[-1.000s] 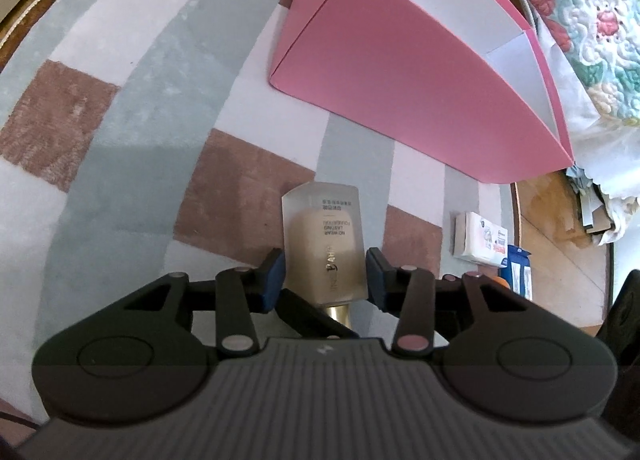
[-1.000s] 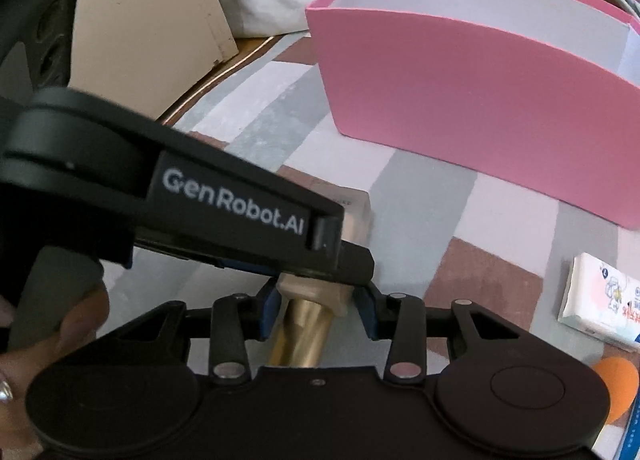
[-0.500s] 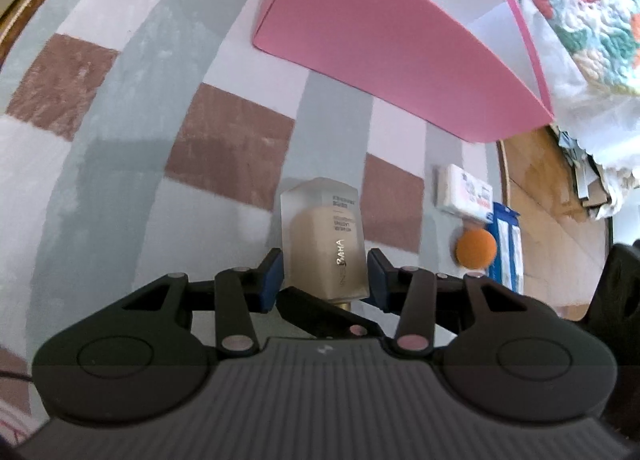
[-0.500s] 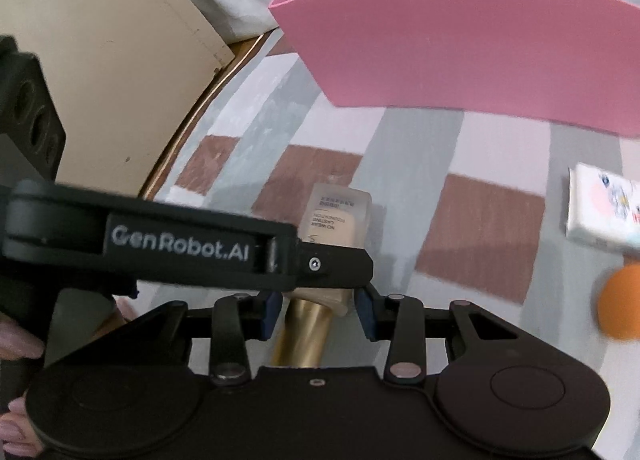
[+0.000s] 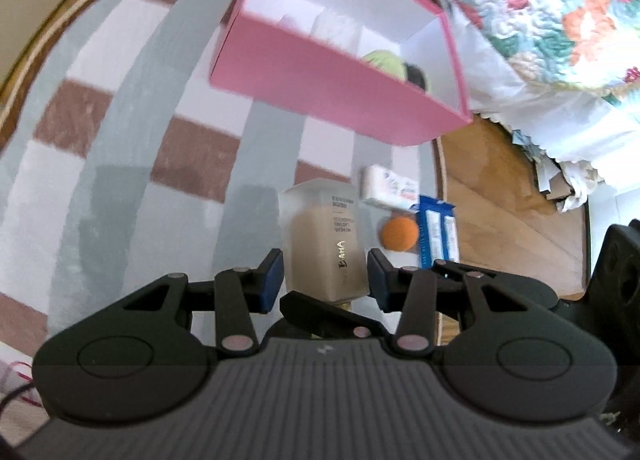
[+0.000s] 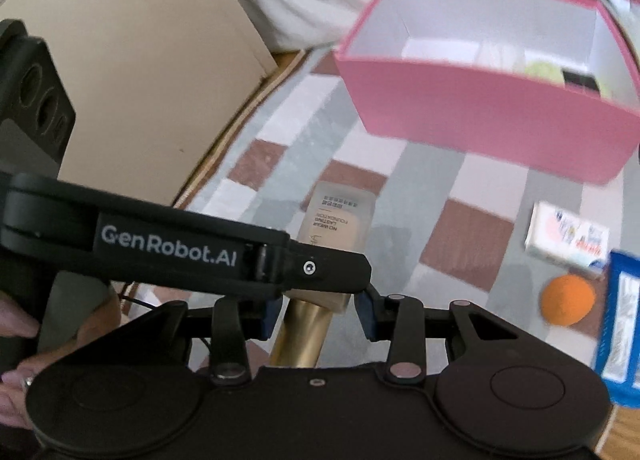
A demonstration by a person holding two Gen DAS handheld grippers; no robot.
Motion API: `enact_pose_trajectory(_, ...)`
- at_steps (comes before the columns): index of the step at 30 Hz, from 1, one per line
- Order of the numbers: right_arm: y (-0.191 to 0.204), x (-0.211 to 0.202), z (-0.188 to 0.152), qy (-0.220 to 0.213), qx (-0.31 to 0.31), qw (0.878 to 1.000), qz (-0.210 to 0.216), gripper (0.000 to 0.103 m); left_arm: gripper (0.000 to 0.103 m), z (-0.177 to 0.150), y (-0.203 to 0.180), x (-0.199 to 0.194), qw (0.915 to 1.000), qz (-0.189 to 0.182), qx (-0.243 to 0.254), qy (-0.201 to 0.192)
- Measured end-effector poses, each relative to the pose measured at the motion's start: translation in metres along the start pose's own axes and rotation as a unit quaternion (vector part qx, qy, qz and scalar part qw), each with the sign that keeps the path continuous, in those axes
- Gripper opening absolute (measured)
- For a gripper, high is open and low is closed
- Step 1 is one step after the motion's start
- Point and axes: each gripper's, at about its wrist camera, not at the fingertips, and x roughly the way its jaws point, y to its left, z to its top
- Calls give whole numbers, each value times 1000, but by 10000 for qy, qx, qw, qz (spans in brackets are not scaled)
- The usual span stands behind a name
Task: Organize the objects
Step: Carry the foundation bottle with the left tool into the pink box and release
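Observation:
A frosted foundation bottle (image 5: 320, 244) with beige liquid and a gold cap (image 6: 302, 336) hangs above the checked rug (image 5: 120, 139). Both grippers hold it. My left gripper (image 5: 325, 276) has its blue pads against the bottle's two sides. From the other side my right gripper (image 6: 320, 312) is shut on the bottle's shoulder, just above the cap. In the right wrist view the left gripper's black arm (image 6: 168, 248) crosses over the bottle (image 6: 340, 219). Ahead stands the open pink box (image 5: 320, 79), holding a green thing (image 5: 384, 59) and a black thing.
On the rug's right lie a white tissue pack (image 5: 388, 187), an orange ball (image 5: 399, 234) and a blue packet (image 5: 436, 227). Wooden floor (image 5: 500, 199) and a flowered quilt (image 5: 560, 11) lie beyond. A beige board (image 6: 140, 59) stands at the left. A hand (image 6: 16, 340) grips the left handle.
Both grippers have risen with the bottle between them. The rug and box look farther off, and the inside of the pink box has come into view.

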Motion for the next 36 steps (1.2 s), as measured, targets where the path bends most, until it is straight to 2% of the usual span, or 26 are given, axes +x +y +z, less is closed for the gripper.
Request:
enact_pose_trajectory(10, 19, -56, 41, -695, -511, 9962, -112, 44, 43, 46, -51, -53, 9981, 38, 405, -452)
enact_pose_trajectory(19, 9, -93, 112, -1182, -858, 9891, -212, 44, 43, 116, -95, -74, 9930, 165, 759, -887)
enact_pose_trajectory(22, -7, -96, 142, -1248, -940, 9874, -264, 44, 42, 142, -104, -64, 9915, 317, 797, -981)
enact_pose_trajectory(24, -21, -91, 159, -1281, -956, 9866, -323, 44, 42, 160, -109, -50, 9887, 444, 1045, -976)
enact_pose_trajectory(26, -39, -86, 174, -1328, -840, 9870, -326, 44, 42, 176, -107, -30, 9893, 470, 1017, -930)
enact_pose_trajectory(30, -83, -56, 194, -1464, -310, 9886, -163, 43, 42, 200, -100, 15, 9892, 632, 1027, -833)
enact_pose_trajectory(33, -111, -29, 207, -1295, 194, 9914, -52, 43, 42, 217, -94, 48, 9899, 680, 1031, -697)
enact_pose_trajectory(36, -131, -5, 216, -1245, 420, 9913, 3, 43, 42, 232, -84, 71, 9915, 705, 942, -562)
